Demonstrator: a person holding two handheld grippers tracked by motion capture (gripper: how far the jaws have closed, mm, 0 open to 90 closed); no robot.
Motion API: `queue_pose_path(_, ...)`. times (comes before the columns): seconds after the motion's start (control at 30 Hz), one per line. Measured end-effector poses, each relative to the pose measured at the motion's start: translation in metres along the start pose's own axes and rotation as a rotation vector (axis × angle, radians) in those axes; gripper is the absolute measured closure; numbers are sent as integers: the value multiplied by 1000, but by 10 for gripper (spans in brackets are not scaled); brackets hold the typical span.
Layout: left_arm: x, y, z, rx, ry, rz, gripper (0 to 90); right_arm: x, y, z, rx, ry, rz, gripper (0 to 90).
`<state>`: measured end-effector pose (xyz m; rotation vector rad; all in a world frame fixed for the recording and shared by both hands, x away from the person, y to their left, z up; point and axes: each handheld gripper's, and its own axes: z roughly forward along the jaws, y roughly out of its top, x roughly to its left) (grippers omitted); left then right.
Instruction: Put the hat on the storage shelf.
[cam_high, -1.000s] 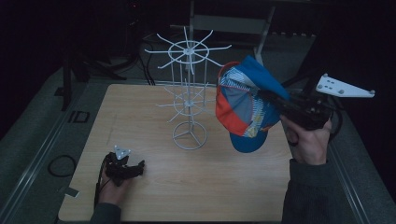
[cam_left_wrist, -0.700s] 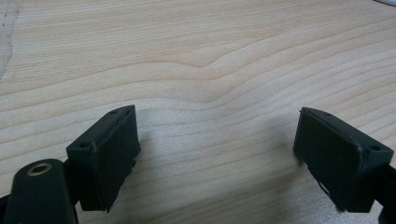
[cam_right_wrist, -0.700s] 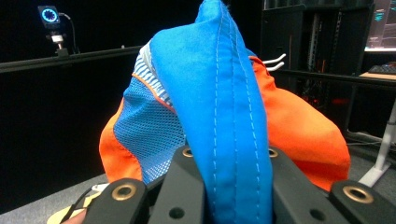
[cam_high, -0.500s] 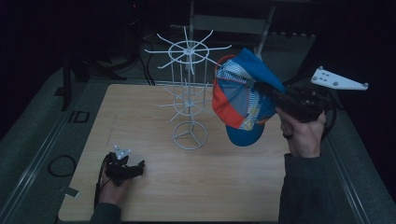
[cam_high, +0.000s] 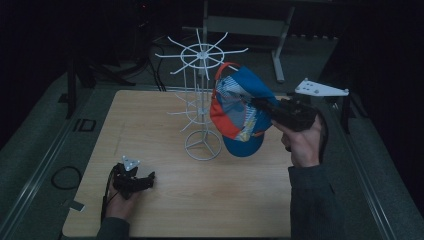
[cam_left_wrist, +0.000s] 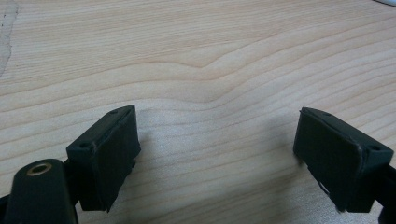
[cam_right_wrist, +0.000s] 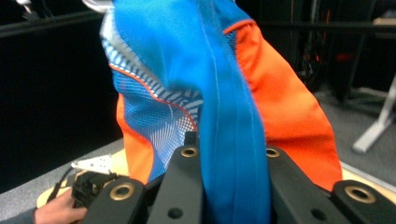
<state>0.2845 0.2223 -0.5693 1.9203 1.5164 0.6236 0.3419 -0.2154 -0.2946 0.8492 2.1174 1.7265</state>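
Observation:
A blue, orange and white cap (cam_high: 239, 110) hangs in the air beside the white wire rack (cam_high: 201, 95), close to its right-hand prongs. My right gripper (cam_high: 260, 106) is shut on the cap; in the right gripper view the blue cloth (cam_right_wrist: 224, 93) is pinched between the two black jaws. My left gripper (cam_high: 149, 178) rests low on the wooden table (cam_high: 240, 200) near its front left corner. It stands open, and its pads (cam_left_wrist: 109, 151) have bare wood between them.
The rack's round wire base (cam_high: 202, 145) stands mid-table. A dark floor and a grey frame (cam_high: 250, 25) lie beyond the far edge. A grey border (cam_high: 45, 150) runs along the table's left side.
My right gripper has carried the cap to the left, closer to the rack's prongs. The left gripper has stayed where it was.

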Motion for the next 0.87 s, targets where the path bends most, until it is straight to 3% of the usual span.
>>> queue_pose_path(0.13, 0, 0, 0, 0, -1, -1, 146, -1, -8, 7, 61, -39, -8, 733)
queue_pose_path(0.23, 0, 0, 0, 0, -1, -1, 146, -1, -14, 8, 78, -77, -17, 661)
queue_pose_path(0.4, 0, 0, 0, 0, -1, -2, 146, 0, -25, 10, 148, -123, -22, 420)
queue_pose_path(0.47, 0, 0, 0, 1, 0, 1, 146, 2, -30, 13, 197, -166, -37, 302)
queue_pose_path(0.57, 0, 0, 0, -1, 0, -1, 146, 3, -37, 16, 239, -226, -69, 210)
queue_pose_path(0.87, 0, 0, 0, -2, 0, -1, 146, 5, -49, 17, 255, -203, -77, 169)
